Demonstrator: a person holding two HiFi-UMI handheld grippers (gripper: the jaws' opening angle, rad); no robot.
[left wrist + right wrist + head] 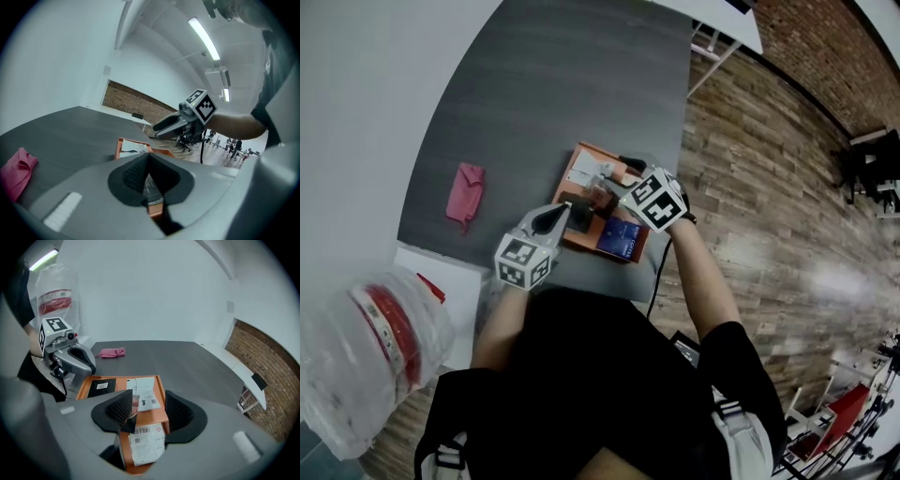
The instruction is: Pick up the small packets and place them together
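Orange tray (581,240) sits near the front edge of the dark grey tabletop (544,84), w/ small packets in it. There are white packets (144,394) w/ barcode labels and a black packet (101,386) at the tray's left end in the right gripper view. A blue packet (621,236) lies at the tray's near end in the head view.

Left tongs (149,182): jaws almost together, clamped on a thin grey packet (150,186) seen edge-on btw the pads. They hang over the tray's left side, tilted a little down.

Right tongs (147,411): jaws apart, over the tray's middle, angled steeply down. A small dark-reddish packet (133,407) stands btw them. It touches only the left-hand pad in that view; the other pad is clear of it, so no grip. Just below, another white labelled packet (144,442) lies on the tray.

Pink cloth (464,195) lies on the tabletop, well apart from the tray, to its left in the head view. A clear plastic bag w/ red print (366,347) is at lower left of the head view, beside a white surface. Wood floor (769,187) & brick wall are off to the right.
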